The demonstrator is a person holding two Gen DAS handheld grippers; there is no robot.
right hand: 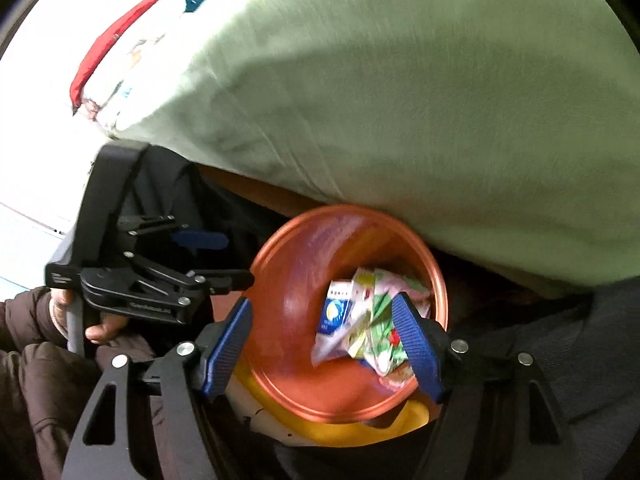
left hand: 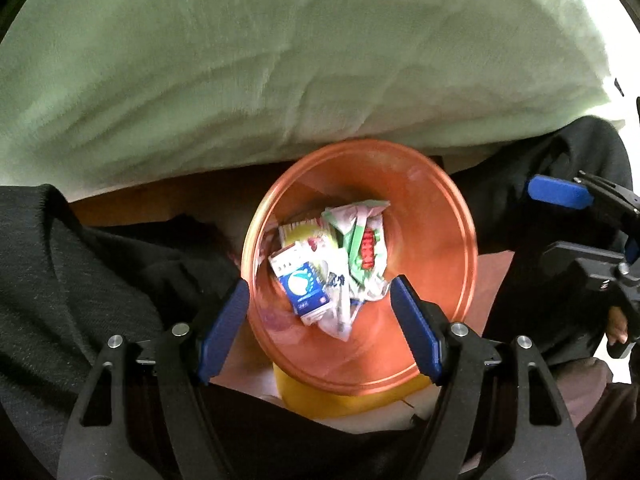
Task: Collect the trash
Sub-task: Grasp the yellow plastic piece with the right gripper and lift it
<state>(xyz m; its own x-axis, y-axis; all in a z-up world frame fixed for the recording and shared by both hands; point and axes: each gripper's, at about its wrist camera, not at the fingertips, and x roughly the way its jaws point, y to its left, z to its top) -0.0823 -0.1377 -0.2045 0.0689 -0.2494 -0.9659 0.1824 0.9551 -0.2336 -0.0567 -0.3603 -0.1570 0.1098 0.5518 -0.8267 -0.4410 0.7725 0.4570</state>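
wrappers [left hand: 340,256] lie in orange bin [left hand: 432,216], fingers [left hand: 224,320] apart.

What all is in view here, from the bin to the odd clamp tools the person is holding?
bin: one, orange, round, centre, below both tools
wrappers: several, crumpled, white, green, red, inside the bin
carton: one, blue and white, inside the bin
yellow object: one, under the bin's near edge
bedding: one, pale green, behind the bin
dark cloth: black, beside the bin
left gripper: one, black, blue fingers open, nothing held
right gripper: one, black, blue fingers open, nothing held
hand: one, holding the left tool's handle
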